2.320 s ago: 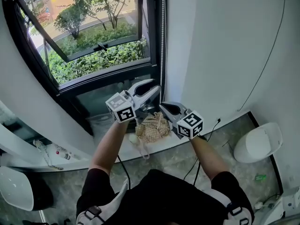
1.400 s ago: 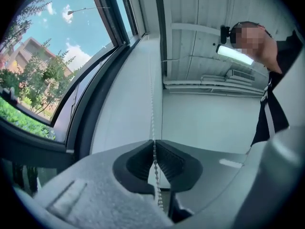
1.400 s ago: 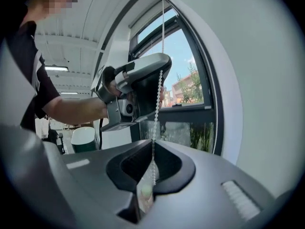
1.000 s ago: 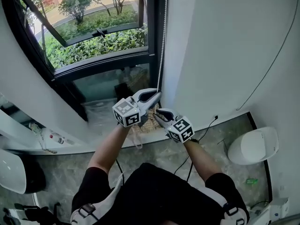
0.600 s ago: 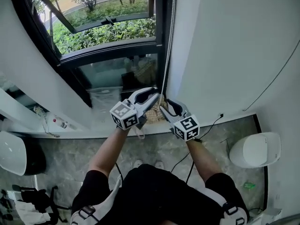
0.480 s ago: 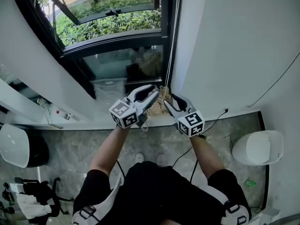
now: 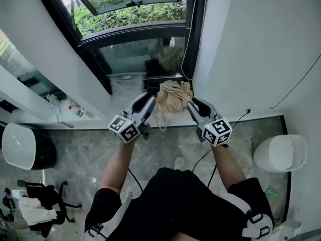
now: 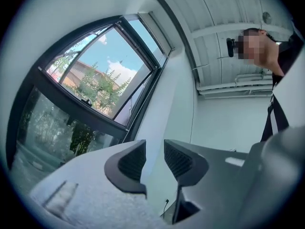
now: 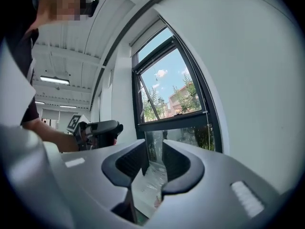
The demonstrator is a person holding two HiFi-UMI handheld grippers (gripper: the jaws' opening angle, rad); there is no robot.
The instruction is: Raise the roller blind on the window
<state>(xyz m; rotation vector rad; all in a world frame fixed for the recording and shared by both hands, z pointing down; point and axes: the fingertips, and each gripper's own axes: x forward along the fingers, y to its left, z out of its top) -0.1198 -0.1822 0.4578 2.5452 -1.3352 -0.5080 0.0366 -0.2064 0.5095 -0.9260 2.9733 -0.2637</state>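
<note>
**Grippers.** Your left gripper (image 7: 146,100) has just been opening. Its jaws stand moderately apart with nothing between them, only wall behind. The right gripper (image 7: 193,105) has just been closing part way. A clear gap remains and it is also empty. Both point up toward the window (image 7: 135,14).

**Task item.** No view clearly shows the roller blind itself, and the panes that show are uncovered. Its pull chain (image 7: 192,31) hangs down the black frame at about 12 o'clock from the right gripper. The loop ends just above the sill, apart from both grippers.

**Handling (judgement).**
- The chain looks thin, light and limp, so it is likely to swing away if nudged.
- Take one run of the loop only, above its bottom bend and deep between the pads. A shallow pinch would probably slip bead by bead.
- Pull along the frame, not out into the room.

**Surroundings.**
- A checked cloth bag (image 7: 173,95) lies on the sill at 12 o'clock between your two grippers, directly under the chain loop. It is the likeliest thing to snag.
- A small bottle (image 7: 75,111) stands at 9 o'clock from the left gripper, well apart.
- A white rounded fixture (image 7: 280,153) sits on the floor at 4 o'clock, out of the way.
</note>
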